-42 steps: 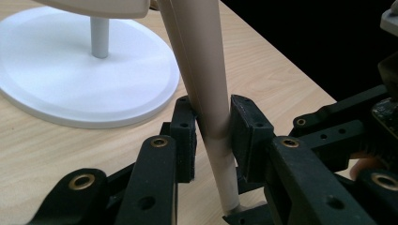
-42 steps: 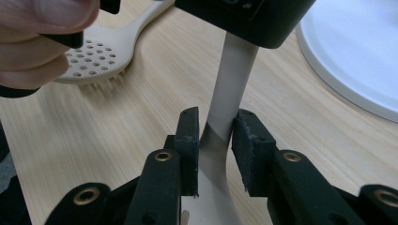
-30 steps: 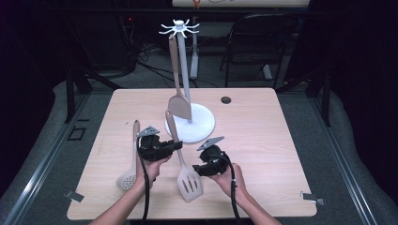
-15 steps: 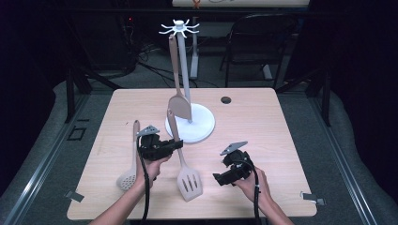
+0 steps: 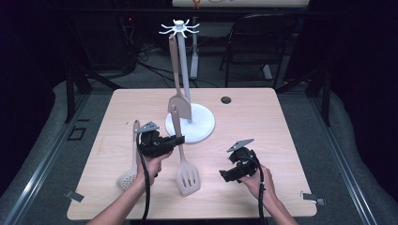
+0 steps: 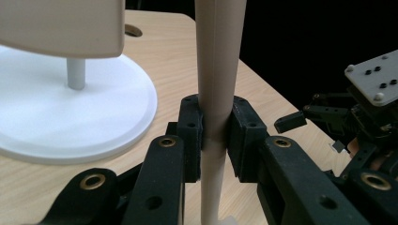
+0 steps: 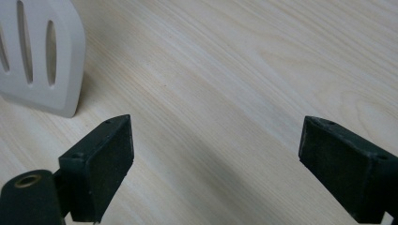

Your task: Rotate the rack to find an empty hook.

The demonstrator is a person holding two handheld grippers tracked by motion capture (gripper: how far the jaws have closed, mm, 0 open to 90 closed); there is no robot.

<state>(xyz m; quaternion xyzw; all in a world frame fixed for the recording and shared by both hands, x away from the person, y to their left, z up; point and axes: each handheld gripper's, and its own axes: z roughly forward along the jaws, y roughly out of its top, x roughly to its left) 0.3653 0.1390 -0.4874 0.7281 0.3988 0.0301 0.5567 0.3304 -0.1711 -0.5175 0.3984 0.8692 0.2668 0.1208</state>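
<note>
Bare table (image 5: 263,122) right of white stand (image 5: 190,123) looks passable; slotted spatula (image 5: 187,176), spoon (image 5: 127,177) crowd left.

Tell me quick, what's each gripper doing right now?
Left gripper: shut on the slotted spatula handle.
Right gripper: open, holding nothing, over bare table.

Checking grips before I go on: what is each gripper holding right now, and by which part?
The left gripper is shut on the slotted spatula, clamped on its handle partway up. The right gripper holds nothing; its jaws stand wide open over bare table.
</note>
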